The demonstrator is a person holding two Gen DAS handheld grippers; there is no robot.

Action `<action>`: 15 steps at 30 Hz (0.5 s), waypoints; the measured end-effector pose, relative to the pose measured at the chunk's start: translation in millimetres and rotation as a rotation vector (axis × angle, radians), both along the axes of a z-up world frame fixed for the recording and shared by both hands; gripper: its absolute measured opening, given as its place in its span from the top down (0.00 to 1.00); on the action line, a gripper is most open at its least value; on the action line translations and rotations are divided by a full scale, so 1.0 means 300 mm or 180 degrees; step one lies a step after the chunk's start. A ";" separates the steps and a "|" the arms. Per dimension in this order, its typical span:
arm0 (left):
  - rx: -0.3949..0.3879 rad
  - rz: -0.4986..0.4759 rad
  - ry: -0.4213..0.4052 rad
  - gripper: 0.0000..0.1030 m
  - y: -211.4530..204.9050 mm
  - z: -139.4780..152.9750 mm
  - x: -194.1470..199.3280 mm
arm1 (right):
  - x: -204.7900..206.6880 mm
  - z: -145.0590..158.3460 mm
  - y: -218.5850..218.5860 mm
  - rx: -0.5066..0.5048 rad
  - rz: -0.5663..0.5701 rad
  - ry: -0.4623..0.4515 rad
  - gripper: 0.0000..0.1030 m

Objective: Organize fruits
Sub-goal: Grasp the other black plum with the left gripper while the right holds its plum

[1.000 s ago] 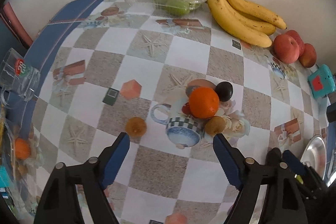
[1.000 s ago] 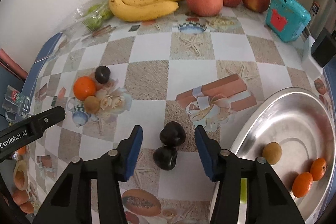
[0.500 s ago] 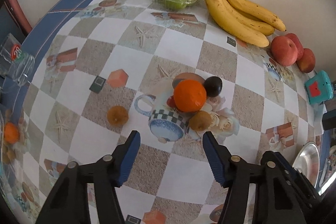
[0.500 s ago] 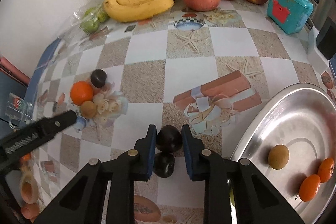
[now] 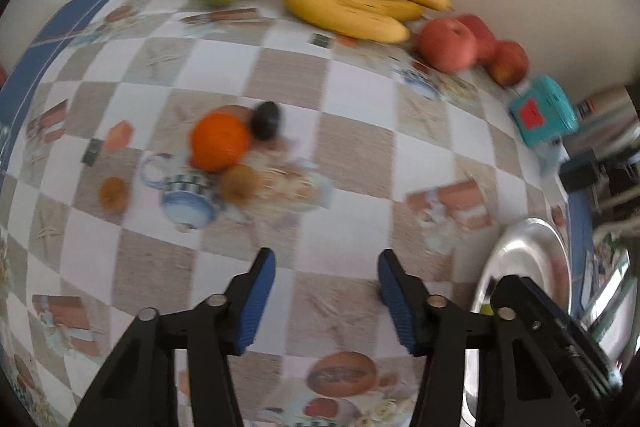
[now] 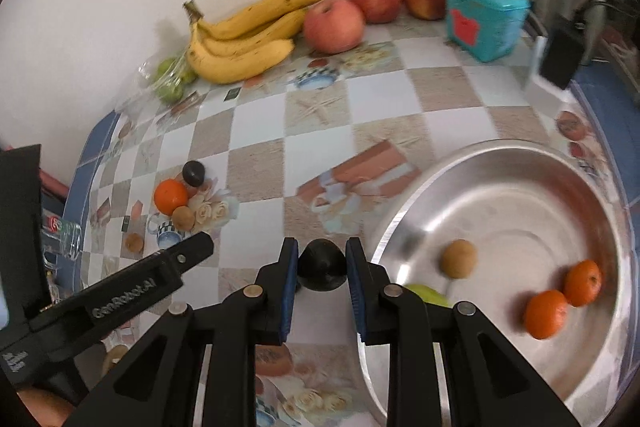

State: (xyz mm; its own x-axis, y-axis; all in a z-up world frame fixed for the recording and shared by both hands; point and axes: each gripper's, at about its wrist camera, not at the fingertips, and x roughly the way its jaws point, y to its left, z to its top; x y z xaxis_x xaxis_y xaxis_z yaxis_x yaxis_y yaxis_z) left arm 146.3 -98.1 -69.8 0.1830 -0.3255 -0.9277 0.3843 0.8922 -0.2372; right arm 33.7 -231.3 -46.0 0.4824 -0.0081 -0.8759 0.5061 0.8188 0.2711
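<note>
My right gripper is shut on a dark plum, held above the tablecloth just left of the metal bowl. Inside the bowl lie a brown kiwi, two oranges and a green fruit. My left gripper hovers over bare tablecloth with its jaws closing and nothing between them. Up and to its left sit an orange, another dark plum and two brown fruits. The left view is blurred.
Along the wall lie bananas, three apples, green fruits in a plastic bag and a teal box. The bowl's rim shows at the right of the left wrist view. A glass stands at the table's left edge.
My right gripper shut on the dark plum and carried it up and right, next to the bowl. My left gripper narrowed and slid right, away from the orange group.
</note>
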 end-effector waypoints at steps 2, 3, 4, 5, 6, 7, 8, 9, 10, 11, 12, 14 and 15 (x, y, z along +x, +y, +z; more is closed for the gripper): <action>-0.0008 -0.0125 -0.0003 0.50 -0.038 0.000 -0.027 | -0.029 0.017 -0.018 -0.0011 -0.0060 -0.0014 0.76; -0.0011 -0.0181 -0.0006 0.52 -0.053 0.001 -0.042 | -0.042 0.024 -0.027 -0.0011 -0.0086 -0.0020 0.76; -0.0009 -0.0237 -0.0008 0.55 -0.070 0.000 -0.055 | -0.056 0.031 -0.034 -0.0016 -0.0113 -0.0024 0.76; -0.0007 -0.0283 -0.0006 0.56 -0.085 -0.003 -0.066 | -0.075 0.039 -0.043 -0.0026 -0.0149 -0.0031 0.76; -0.0004 -0.0323 0.0001 0.58 -0.098 -0.007 -0.076 | -0.084 0.044 -0.048 -0.0031 -0.0163 -0.0036 0.76; 0.0000 -0.0344 0.0007 0.59 -0.105 -0.012 -0.083 | -0.097 0.050 -0.054 -0.0038 -0.0182 -0.0042 0.76; 0.0007 -0.0361 0.0015 0.60 -0.114 -0.018 -0.088 | -0.113 0.058 -0.061 -0.0050 -0.0209 -0.0047 0.76; 0.0010 -0.0371 0.0023 0.61 -0.120 -0.025 -0.092 | -0.124 0.063 -0.065 -0.0059 -0.0228 -0.0054 0.76; 0.0009 -0.0376 0.0027 0.64 -0.123 -0.029 -0.093 | -0.137 0.070 -0.070 -0.0065 -0.0248 -0.0063 0.76; 0.0014 -0.0383 0.0034 0.66 -0.125 -0.039 -0.092 | -0.149 0.075 -0.075 -0.0067 -0.0265 -0.0072 0.76; 0.0026 -0.0391 0.0041 0.68 -0.128 -0.047 -0.093 | -0.160 0.079 -0.079 -0.0066 -0.0277 -0.0082 0.76; 0.0049 -0.0399 0.0054 0.69 -0.134 -0.060 -0.097 | -0.180 0.084 -0.086 -0.0062 -0.0300 -0.0092 0.76; 0.0049 -0.0399 0.0067 0.70 -0.137 -0.067 -0.097 | -0.190 0.086 -0.088 -0.0060 -0.0310 -0.0094 0.76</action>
State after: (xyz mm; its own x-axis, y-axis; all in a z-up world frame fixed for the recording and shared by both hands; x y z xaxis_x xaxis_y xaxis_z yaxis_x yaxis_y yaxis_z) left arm 117.2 -139.2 -89.8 0.1223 -0.3303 -0.9359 0.4881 0.8411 -0.2331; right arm -23.4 -257.8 -20.2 0.5040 -0.0725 -0.8606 0.5757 0.7711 0.2722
